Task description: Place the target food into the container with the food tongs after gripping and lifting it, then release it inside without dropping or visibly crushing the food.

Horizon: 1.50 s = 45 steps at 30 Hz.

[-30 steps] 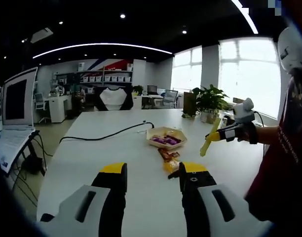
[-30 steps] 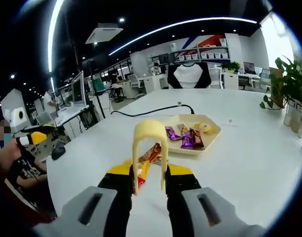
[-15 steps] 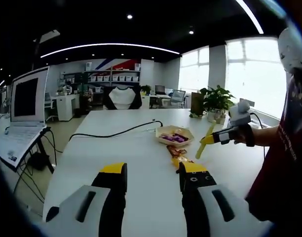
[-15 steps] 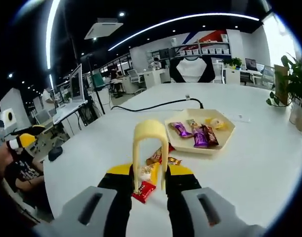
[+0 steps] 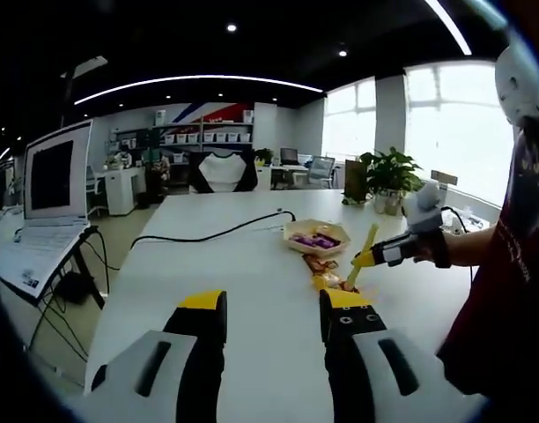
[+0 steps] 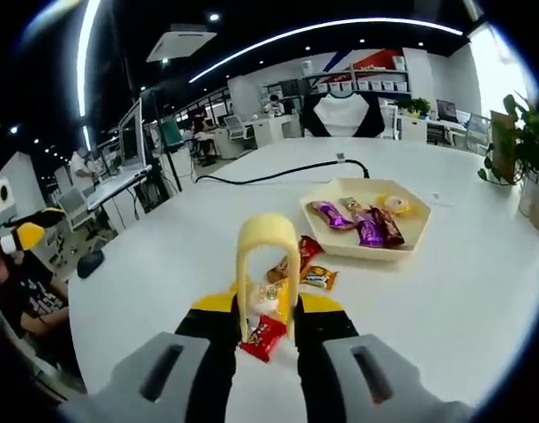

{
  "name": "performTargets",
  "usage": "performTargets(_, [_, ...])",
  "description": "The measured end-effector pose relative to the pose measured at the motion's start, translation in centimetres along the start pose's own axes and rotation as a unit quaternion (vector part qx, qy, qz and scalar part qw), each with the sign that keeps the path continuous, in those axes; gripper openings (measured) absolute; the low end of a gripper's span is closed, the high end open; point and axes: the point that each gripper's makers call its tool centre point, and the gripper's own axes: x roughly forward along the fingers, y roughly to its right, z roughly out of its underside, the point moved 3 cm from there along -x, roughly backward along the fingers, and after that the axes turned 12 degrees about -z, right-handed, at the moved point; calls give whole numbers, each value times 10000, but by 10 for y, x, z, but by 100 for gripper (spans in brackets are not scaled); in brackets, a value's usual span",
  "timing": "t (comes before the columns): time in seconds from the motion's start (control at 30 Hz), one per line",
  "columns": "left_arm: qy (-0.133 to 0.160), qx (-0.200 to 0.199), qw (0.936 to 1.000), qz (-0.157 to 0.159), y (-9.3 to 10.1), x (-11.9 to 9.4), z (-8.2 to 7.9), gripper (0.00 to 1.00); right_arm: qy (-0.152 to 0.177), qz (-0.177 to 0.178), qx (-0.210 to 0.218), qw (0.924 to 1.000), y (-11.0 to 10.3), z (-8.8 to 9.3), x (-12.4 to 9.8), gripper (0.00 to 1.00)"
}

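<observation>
Partly hidden red snack [image 6: 264, 336] behind tongs [image 6: 268, 264] clamped in right gripper [image 6: 268, 319]; left gripper [image 5: 272, 310] fingers apart, empty.

From your right gripper view, the tray [image 6: 402, 242] sits on the table [image 6: 164, 264] at 1 o'clock (wrapped snacks [image 6: 362, 225] inside); loose packets [image 6: 296, 264] lie at 12 o'clock, nearer.

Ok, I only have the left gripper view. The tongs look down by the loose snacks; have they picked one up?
Observer: Not that I can see. In the right gripper view the tongs have their tips just over a red packet lying flat on the table.
Operator: What's in the tray?
Observer: The tray holds purple, dark red and pale yellow wrapped snacks.
Operator: Other loose ones?
Observer: A pale packet seen between the tong arms, an orange packet toward the tray.
</observation>
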Motion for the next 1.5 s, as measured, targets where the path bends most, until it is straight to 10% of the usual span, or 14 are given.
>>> performTargets(0.63, [2, -31, 10000, 19, 3, 2, 2, 45, -124, -75, -538, 9984, 5, -1, -15, 14])
performTargets(1.27, [24, -57, 9999, 110, 7, 9, 2, 45, 533, 317, -752, 9952, 61, -79, -43, 15])
performTargets(1.5, [8, -106, 9999, 83, 4, 9, 4, 45, -88, -244, -593, 9979, 62, -61, -35, 19])
